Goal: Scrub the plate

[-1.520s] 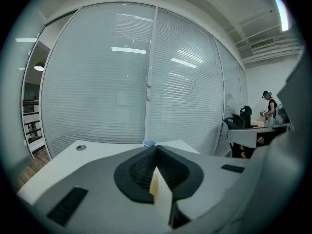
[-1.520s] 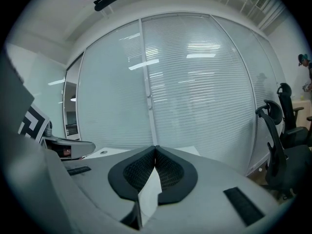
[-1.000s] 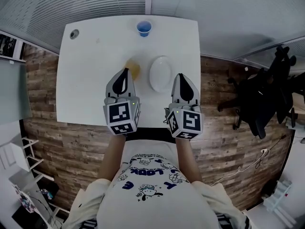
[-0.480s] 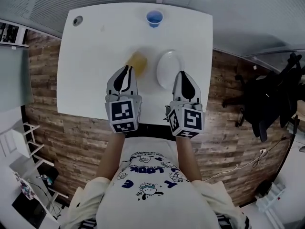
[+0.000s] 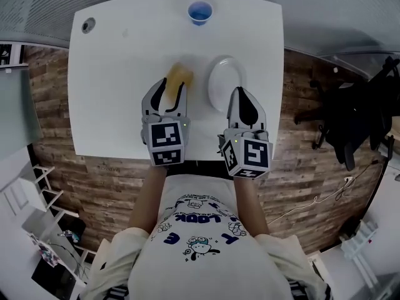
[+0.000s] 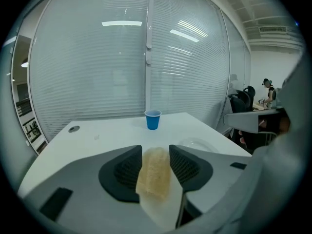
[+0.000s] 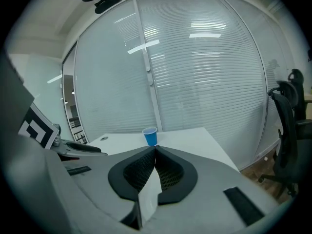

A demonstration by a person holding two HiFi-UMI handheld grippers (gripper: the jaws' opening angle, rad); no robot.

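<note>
A yellow sponge (image 5: 180,73) lies on the white table (image 5: 112,92), with a white plate (image 5: 226,83) just to its right. My left gripper (image 5: 172,85) is right behind the sponge. Its jaws have just been opening and stand open. In the left gripper view the sponge (image 6: 155,172) shows in the gap of the left gripper (image 6: 155,149), and the pads do not press on it. The plate (image 6: 195,144) lies ahead to the right there. My right gripper (image 5: 240,92) hovers at the plate's near edge, shut and empty. Its tips meet in the right gripper view (image 7: 155,147).
A blue cup (image 5: 200,11) stands at the table's far edge, also visible as the cup (image 6: 152,119) and the cup (image 7: 150,136). A cable hole (image 5: 88,24) is at the far left corner. A black office chair (image 5: 356,117) stands on the wooden floor to the right.
The left gripper's jaws went from shut to open and moved up to the sponge. Both grippers sank toward the table. The right gripper stayed shut.
</note>
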